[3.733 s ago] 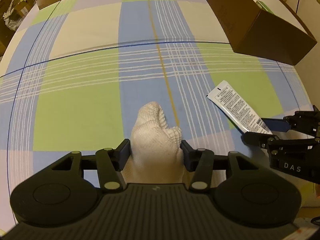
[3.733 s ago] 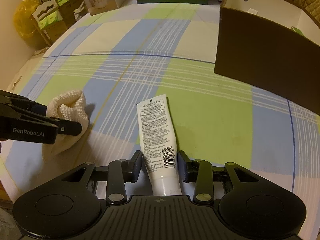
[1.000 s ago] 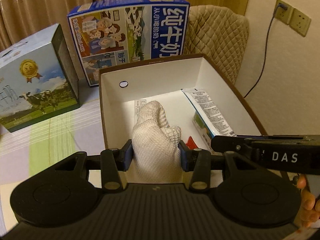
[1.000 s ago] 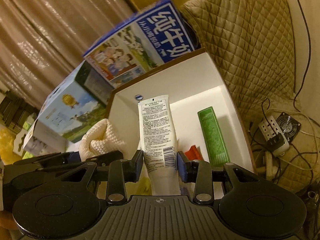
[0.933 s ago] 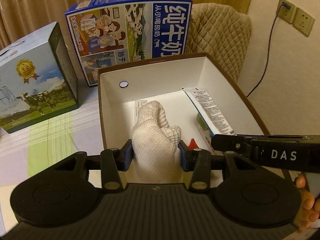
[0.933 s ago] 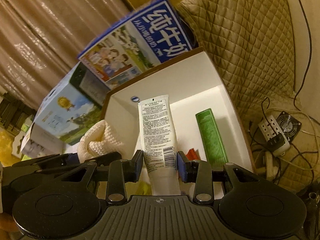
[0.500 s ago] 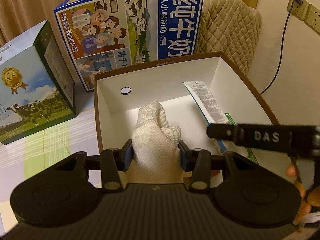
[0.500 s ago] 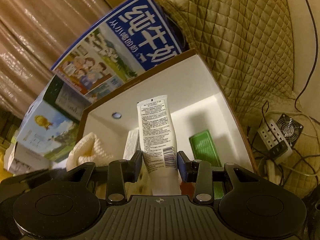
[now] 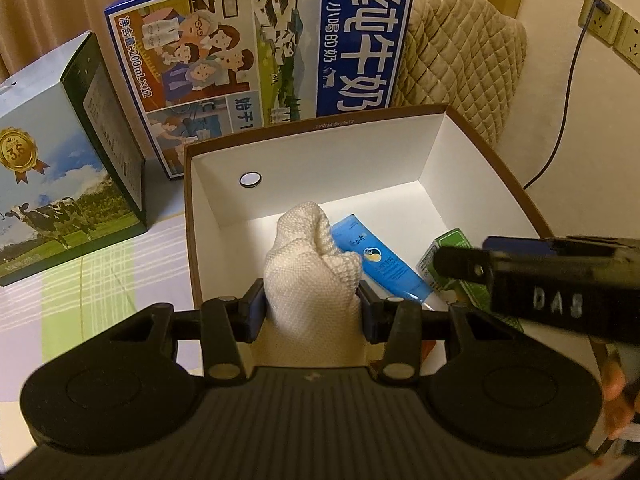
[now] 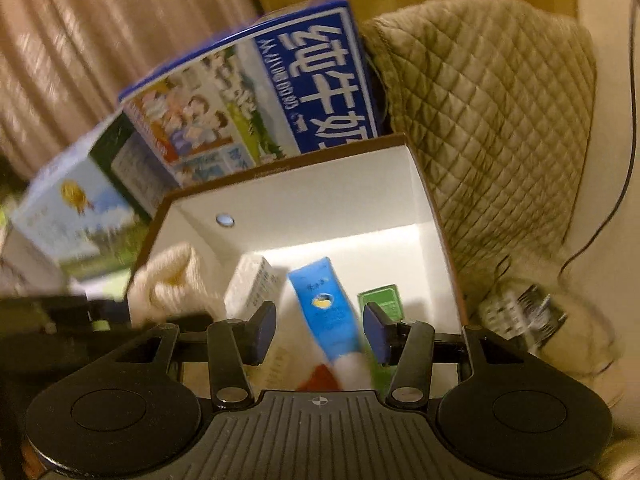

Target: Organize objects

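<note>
The left tool (image 9: 312, 312) is pinching the knitted cloth (image 9: 310, 276) above the open box (image 9: 304, 152) while the right tool (image 10: 319, 330) is gaping wide over the blue tube (image 10: 326, 312) lying inside, so next the cloth probably needs lowering and letting go.

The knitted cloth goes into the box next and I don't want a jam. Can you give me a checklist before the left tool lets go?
1. Left tool shut on the knitted cloth: ok.
2. Cloth over the open box: ok.
3. Right tool open, blue tube released into the box: ok.
4. Right tool out of the drop path: cannot tell.
5. Bare box floor under the cloth: cannot tell, hidden.
</note>
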`<state>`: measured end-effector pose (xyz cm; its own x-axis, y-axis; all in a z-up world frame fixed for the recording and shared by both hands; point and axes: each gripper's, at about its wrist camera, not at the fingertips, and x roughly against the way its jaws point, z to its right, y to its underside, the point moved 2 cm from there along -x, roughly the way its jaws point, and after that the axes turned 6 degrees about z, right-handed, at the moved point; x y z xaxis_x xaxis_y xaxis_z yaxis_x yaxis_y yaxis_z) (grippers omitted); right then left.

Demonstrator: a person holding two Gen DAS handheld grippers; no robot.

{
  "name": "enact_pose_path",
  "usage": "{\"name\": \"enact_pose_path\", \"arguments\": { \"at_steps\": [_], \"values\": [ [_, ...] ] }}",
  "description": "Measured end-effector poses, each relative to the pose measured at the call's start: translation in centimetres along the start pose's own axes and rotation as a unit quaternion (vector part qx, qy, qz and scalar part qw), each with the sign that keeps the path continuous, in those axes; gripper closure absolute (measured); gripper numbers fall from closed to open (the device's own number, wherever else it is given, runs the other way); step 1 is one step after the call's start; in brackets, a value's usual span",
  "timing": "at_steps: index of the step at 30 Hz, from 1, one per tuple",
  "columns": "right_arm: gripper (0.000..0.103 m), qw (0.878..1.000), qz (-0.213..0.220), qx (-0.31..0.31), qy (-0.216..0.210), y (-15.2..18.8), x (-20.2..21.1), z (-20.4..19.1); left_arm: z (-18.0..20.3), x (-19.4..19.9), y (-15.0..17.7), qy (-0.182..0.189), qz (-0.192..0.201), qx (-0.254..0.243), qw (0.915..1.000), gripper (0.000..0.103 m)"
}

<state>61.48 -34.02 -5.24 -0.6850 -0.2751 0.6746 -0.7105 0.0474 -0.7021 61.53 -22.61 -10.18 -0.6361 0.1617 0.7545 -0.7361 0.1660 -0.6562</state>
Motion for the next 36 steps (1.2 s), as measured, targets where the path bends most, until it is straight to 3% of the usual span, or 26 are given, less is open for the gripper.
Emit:
{"name": "enact_pose_path", "arguments": {
  "at_steps": [9,14,22,27,36],
  "values": [
    [0.057,1.0,0.009,0.017,0.016,-0.2,0.2,0.4,0.6,0.1,-1.5,0.009,0.021,0.009,0.9997,0.058],
    [0.056,1.0,0.009,0.016,0.007,-0.1,1.2,0.5,0.3,0.9,-2.8,0.003,0.043,0.008,0.999,0.024],
    [0.053,0.999,0.006,0.022,-0.023,1.0,3.6,-0.6,-0.6,3.1,-1.5,0.002,0.035,0.02,0.9992,0.02],
    [0.041,0.999,0.005,0.029,-0.031,2.3,5.6,-1.3,-1.3,5.7,0.2,-0.002,0.037,0.038,0.9986,0.018],
    [0.037,0.999,0.001,0.018,-0.031,5.0,9.5,-2.1,-1.7,11.3,3.9,-0.025,0.043,0.069,0.9963,0.009]
  ]
}}
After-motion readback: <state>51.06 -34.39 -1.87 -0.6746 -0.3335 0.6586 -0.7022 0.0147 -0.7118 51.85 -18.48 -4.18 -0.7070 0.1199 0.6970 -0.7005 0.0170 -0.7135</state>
